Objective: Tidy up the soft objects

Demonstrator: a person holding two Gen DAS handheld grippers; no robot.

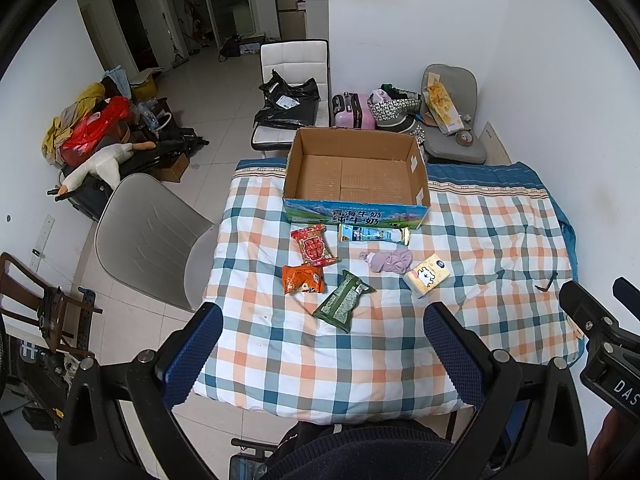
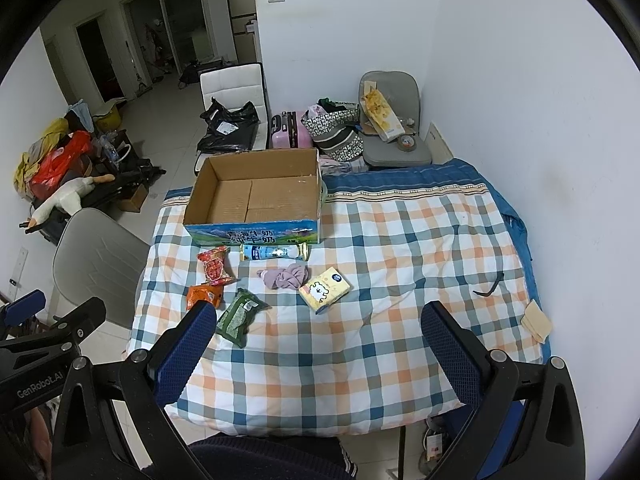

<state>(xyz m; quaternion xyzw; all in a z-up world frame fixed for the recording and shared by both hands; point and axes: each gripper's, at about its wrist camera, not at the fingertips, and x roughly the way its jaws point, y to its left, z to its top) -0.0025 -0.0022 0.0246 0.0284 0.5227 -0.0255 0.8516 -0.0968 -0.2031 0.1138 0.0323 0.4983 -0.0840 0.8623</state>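
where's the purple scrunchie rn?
Both wrist views: purple scrunchie lies mid-quilt, just before the tube in front of the cardboard box, with the tissue pack at its right.

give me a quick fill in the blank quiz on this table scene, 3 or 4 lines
1. The cardboard box at the far side of the table holds ____ items.
2. The snack packet nearest the left gripper is ____ in colour.
3. The purple cloth lies between the milk pouch and the yellow ____ pack.
4. Both the left gripper and the right gripper have their jaws ____.

Missing words: no; green; tissue; open
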